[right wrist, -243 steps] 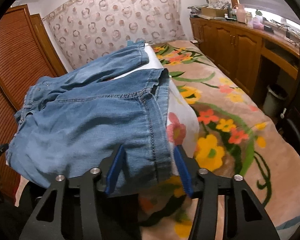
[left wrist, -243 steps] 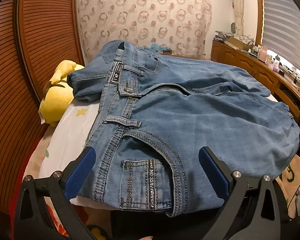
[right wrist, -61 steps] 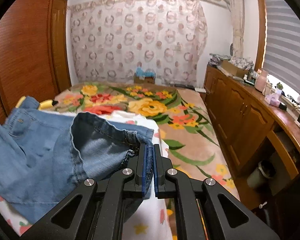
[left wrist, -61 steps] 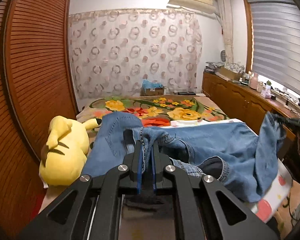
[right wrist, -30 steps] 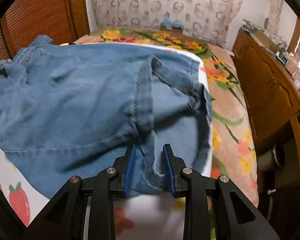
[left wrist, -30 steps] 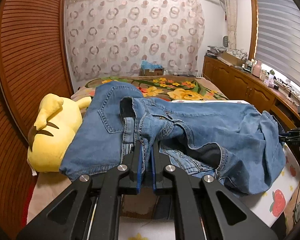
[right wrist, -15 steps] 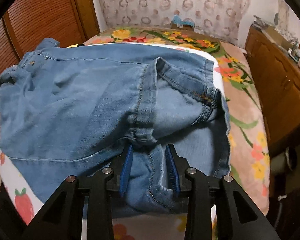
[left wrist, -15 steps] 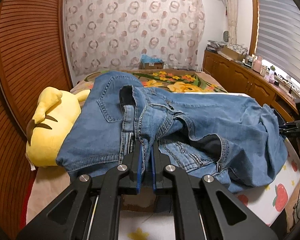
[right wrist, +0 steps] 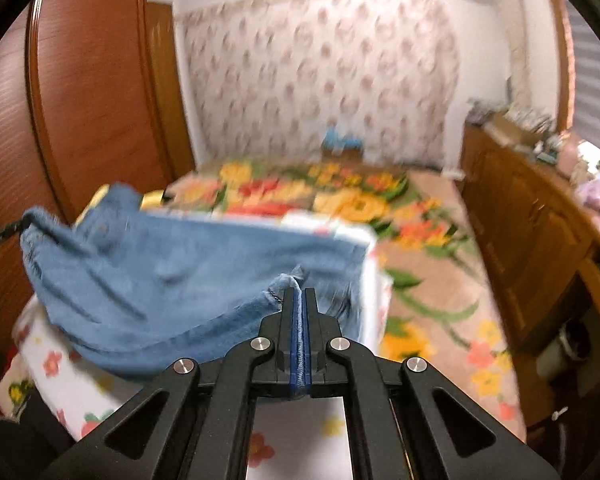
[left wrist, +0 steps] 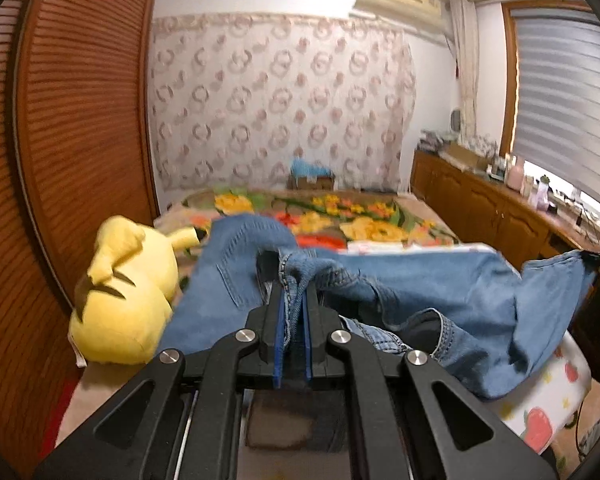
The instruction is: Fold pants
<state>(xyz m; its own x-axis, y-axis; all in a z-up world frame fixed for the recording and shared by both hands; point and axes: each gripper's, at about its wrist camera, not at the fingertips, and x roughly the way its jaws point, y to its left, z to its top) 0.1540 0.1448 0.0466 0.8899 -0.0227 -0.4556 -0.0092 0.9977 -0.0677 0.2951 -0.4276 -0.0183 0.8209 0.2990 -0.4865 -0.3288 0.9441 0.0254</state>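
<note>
Over the bed with the floral blanket (left wrist: 364,216), the faded blue denim pants (left wrist: 440,292) are held lifted. The left gripper (left wrist: 294,300) is clamped on bunched denim, and the right gripper (right wrist: 299,300), its jaws just closed, is clamped on a stitched edge. Folding looks barely started; laying flat and tidy folds are left. No containers worth mentioning.
</note>
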